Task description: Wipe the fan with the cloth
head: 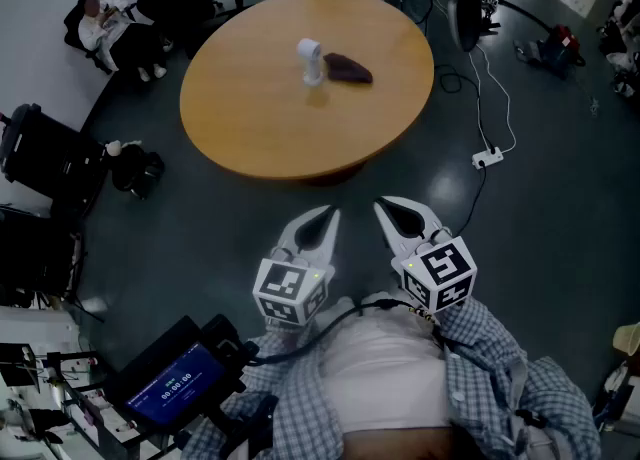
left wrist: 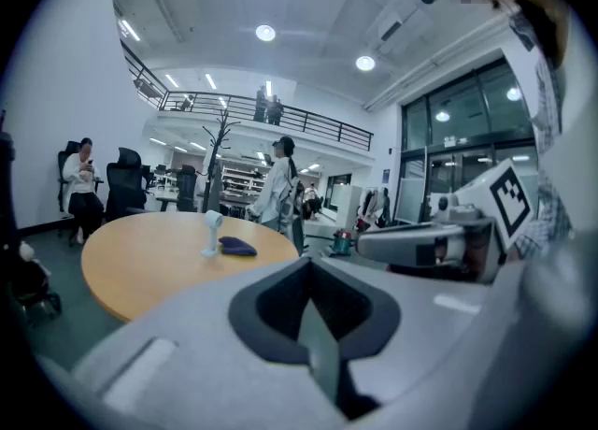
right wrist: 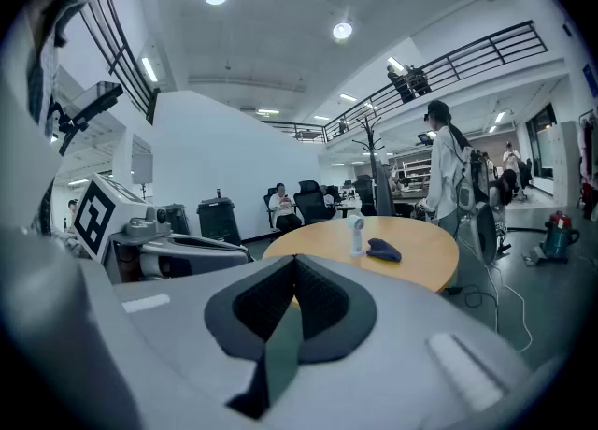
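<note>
While you stood back from the round wooden table [head: 250, 133], both tools sat low in the head view, close to your checked shirt [head: 500, 373]; the left gripper [head: 324, 218] was at lower centre with its jaws pressed together on nothing; the right gripper [head: 390, 210] lay just beside it to the right, likewise closed and empty (each gripper's own camera showed the dark pads meeting along one seam, with only floor and table beyond).

You had the small white fan [head: 310, 60] standing upright near the table's middle, at upper centre of the head view; the dark cloth [head: 348, 68] lay bunched just to its right on the tabletop; whether the two touched you could not have told from that height. Both were well apart from your grippers, with bare dark floor between.

Seen from the left gripper view, fan and cloth sat left of centre, above the jaw tips; seen from the right gripper view, they sat right of centre.

At the upper left of the head view a seated person [head: 105, 28] was near office chairs; a white power strip [head: 487, 158] lay on the floor right of the table; a device with a blue screen [head: 175, 385] showed at lower left.
</note>
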`<state>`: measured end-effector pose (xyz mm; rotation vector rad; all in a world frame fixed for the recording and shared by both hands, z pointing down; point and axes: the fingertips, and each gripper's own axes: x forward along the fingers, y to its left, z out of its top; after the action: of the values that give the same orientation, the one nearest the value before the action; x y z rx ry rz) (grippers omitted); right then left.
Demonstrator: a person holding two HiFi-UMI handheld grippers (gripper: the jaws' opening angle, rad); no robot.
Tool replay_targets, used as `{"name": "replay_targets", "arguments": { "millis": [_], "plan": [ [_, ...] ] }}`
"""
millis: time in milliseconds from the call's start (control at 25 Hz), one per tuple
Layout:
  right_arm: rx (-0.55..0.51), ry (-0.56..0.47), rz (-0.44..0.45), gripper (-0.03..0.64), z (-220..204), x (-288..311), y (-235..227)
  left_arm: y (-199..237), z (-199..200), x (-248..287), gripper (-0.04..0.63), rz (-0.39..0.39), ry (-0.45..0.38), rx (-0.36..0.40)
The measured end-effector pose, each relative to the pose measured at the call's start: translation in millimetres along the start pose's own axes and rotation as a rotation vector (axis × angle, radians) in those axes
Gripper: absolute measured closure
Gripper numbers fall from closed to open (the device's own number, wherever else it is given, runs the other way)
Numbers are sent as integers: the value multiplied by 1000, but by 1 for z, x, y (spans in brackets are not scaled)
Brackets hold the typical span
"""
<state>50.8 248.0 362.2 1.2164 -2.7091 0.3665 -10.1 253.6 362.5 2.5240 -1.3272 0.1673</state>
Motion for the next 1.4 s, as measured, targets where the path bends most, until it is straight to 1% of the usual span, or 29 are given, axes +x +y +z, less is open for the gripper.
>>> {"name": "replay_targets", "arguments": {
  "millis": [360, 760, 960, 1080, 1160, 1400],
  "plan": [
    [2, 2, 9, 615, 2, 2, -1, 1, 2, 1, 597, 9, 0, -1],
    [28, 1, 3, 614, 5, 0, -6, 1, 4, 3, 597, 13, 1, 2],
    [27, 8, 9, 614, 8, -6, -11, 1, 9, 5, 597, 35, -2, -7],
    [35, -16, 33, 614, 1, -25, -20, -14, 0, 8, 597, 58, -10, 0],
    [65, -47, 51, 614, 1, -34, -25, -21, -5, 10, 597, 71, -10, 8],
    [76, -84, 61, 614, 4, -40, -38, -21, -6, 11, 597, 109, -27, -3]
  ]
}}
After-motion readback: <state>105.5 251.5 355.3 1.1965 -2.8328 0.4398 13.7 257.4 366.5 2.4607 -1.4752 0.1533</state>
